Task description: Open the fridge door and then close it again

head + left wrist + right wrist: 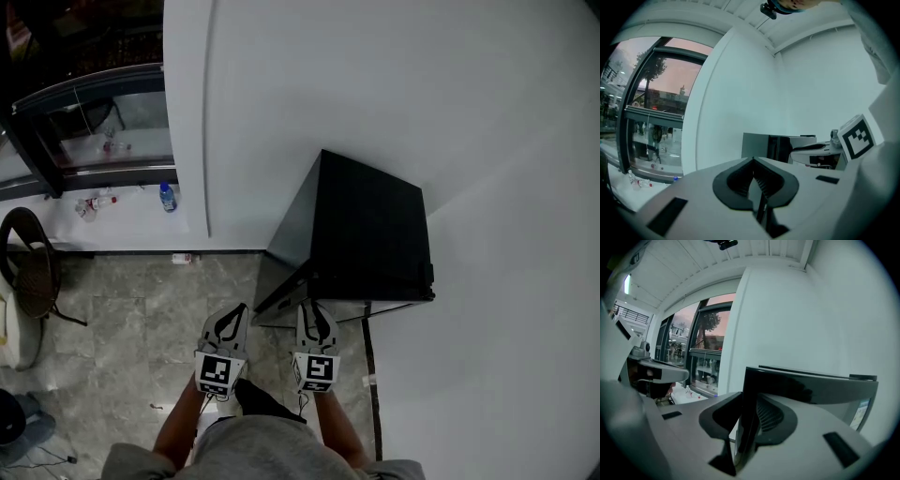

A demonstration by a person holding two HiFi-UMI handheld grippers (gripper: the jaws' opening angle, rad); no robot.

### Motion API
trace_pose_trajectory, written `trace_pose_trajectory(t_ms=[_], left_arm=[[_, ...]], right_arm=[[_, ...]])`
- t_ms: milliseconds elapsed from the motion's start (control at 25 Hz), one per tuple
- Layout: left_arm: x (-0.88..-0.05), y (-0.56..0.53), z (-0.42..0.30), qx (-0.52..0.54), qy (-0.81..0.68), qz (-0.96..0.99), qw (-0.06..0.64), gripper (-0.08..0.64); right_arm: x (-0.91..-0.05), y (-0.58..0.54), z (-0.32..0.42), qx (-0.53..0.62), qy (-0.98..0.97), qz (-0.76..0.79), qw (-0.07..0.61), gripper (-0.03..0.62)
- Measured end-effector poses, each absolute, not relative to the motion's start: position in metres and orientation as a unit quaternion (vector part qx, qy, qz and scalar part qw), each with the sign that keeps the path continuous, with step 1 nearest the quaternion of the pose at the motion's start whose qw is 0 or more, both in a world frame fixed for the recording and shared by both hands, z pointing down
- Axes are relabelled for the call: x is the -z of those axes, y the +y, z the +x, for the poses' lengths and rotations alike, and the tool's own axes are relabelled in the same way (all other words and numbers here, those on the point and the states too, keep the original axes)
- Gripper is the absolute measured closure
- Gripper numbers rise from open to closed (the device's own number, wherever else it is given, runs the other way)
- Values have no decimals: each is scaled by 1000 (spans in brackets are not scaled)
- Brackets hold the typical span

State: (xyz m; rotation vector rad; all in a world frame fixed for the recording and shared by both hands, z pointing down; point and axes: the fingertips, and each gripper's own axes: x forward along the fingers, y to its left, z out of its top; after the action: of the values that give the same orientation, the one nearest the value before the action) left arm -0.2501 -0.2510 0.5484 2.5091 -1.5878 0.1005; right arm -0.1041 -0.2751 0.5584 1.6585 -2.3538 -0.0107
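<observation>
**Door swing step: door ajar**

The right gripper (pixel 740 425) clamps the free edge of the fridge door (pixel 806 387) at frame centre. The left gripper (pixel 757 183) is closed and empty. The fridge (pixel 370 225) stands at centre against the wall. Next, probably guide the door along its hinge arc without slipping.

Fridge door (pixel 801 385) hides the fridge's inside. Chair (pixel 28 267) cut off at left edge. Litter (pixel 98 202) too small to identify.

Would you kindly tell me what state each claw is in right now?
Left claw: closed, holding nothing.
Right claw: closed on the edge of the fridge door, which stands slightly ajar.
</observation>
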Motion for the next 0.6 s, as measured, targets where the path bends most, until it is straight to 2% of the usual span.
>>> trace_pose_trajectory(t_ms=[600], left_arm=[[-562,-275,-251,-41,-534,839,91,555]], right_arm=[[-558,-302,-104,12,-810,573,123,485]])
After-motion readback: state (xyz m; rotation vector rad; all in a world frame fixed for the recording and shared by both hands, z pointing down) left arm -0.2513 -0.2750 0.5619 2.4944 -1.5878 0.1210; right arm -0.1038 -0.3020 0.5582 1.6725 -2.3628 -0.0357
